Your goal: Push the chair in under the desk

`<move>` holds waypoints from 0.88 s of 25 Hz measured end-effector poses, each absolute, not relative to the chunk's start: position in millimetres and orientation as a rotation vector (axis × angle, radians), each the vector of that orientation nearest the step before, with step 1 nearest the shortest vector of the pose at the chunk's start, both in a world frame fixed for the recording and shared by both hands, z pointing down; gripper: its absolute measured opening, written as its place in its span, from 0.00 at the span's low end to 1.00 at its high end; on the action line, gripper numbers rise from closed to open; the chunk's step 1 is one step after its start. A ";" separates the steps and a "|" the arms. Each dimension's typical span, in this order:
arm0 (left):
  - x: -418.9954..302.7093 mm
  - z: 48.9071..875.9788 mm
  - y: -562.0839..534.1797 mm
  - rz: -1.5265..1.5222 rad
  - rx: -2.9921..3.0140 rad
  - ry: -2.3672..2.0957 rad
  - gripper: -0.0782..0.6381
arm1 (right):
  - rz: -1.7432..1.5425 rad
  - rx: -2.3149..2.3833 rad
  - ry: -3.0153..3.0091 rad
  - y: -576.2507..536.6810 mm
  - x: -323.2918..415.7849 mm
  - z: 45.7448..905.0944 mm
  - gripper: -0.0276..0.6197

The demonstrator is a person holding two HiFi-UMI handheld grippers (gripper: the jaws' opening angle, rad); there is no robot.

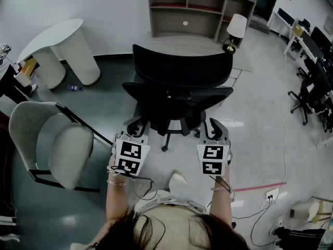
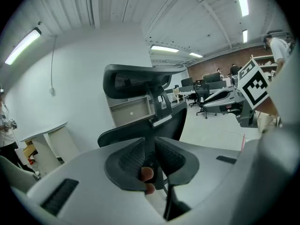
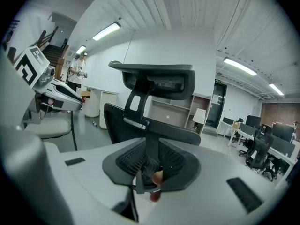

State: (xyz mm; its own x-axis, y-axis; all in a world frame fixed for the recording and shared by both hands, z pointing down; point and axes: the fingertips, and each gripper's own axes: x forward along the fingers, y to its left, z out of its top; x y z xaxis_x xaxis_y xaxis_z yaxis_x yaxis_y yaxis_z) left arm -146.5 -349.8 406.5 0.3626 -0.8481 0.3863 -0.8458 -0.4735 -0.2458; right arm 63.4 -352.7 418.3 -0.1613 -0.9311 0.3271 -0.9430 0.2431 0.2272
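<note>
Head view: office chair (image 1: pixel 182 69) dead ahead of my left gripper (image 1: pixel 135 129) and right gripper (image 1: pixel 212 128), desk (image 1: pixel 179 42) beyond. Both jaws narrowed, holding nothing.

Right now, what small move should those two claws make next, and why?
Probably ease both forward onto the chair: the left claw and right claw sit just short of it, holding nothing, and it is not yet under the desk.

Two tools (image 1: pixel 136 126) (image 1: pixel 212 125), one table lamp (image 1: pixel 237 29), one bookshelf (image 1: pixel 200 7).
</note>
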 end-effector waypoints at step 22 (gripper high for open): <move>-163.5 409.0 -266.0 -0.722 -2.645 1.554 0.14 | 0.085 1.744 -2.115 -275.8 40.2 420.9 0.13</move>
